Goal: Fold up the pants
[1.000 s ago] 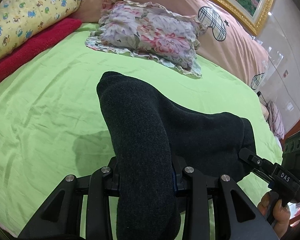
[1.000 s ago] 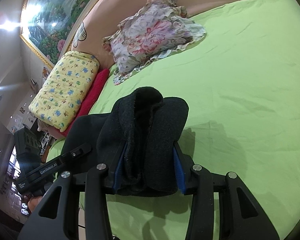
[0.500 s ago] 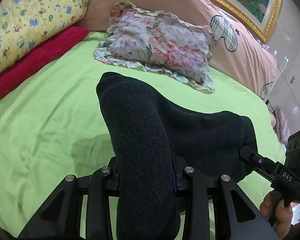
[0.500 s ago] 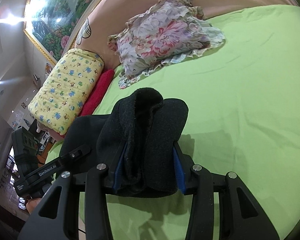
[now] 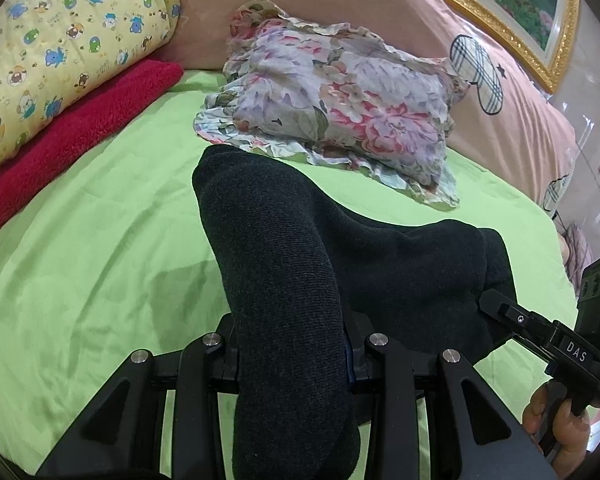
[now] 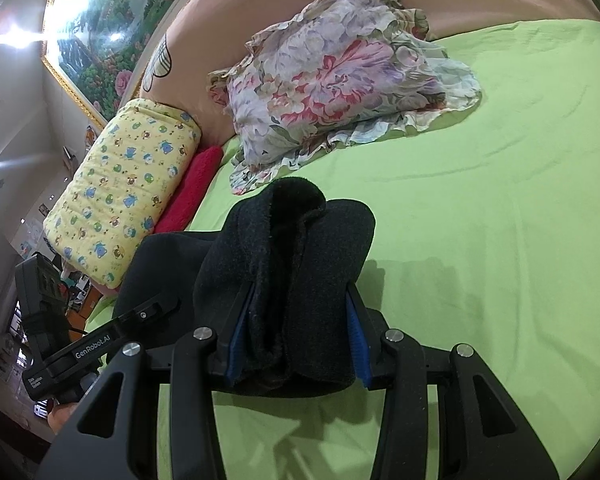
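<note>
Pants (image 5: 283, 280), dark charcoal knit, bunched thick, pinched by each hand-held gripper (image 6: 295, 344).

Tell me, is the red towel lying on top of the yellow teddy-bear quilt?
No, the red towel lies on the green sheet beside and partly under the yellow quilt.

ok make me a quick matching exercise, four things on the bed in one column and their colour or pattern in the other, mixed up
Things:
1. pants
2. sheet
3. towel
4. quilt

Colour or pattern:
A. yellow with cartoon bears
B. plain light green
C. dark charcoal
D. deep red

Pairs: 1-C, 2-B, 3-D, 4-A
</note>
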The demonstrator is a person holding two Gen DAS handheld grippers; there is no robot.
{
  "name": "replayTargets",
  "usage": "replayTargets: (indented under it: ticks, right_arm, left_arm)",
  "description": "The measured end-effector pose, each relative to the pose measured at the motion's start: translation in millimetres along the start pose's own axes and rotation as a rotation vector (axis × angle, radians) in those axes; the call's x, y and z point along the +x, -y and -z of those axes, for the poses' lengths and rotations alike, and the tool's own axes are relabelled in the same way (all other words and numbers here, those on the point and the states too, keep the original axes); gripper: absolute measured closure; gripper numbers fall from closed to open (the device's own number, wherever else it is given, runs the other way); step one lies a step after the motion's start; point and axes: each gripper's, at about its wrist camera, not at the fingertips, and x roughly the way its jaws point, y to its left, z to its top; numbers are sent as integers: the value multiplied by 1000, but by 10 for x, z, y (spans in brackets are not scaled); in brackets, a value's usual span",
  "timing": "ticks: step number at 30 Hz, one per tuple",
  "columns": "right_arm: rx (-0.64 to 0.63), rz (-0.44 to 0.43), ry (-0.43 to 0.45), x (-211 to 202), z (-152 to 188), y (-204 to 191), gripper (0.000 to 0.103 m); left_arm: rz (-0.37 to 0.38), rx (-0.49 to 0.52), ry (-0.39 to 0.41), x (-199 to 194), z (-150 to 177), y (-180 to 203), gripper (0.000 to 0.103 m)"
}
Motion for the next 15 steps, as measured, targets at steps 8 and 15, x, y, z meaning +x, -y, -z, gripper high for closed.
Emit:
replayTargets:
  ticks: [8, 15]
  right_arm:
    - [-26, 28, -18, 230, -120, 41, 58]
    - [-11, 56, -35, 364, -96, 202, 56]
  left_arm:
    - [-20, -2, -22, 214, -33, -41, 69]
    - [-26, -30, -54, 359, 30, -145, 57]
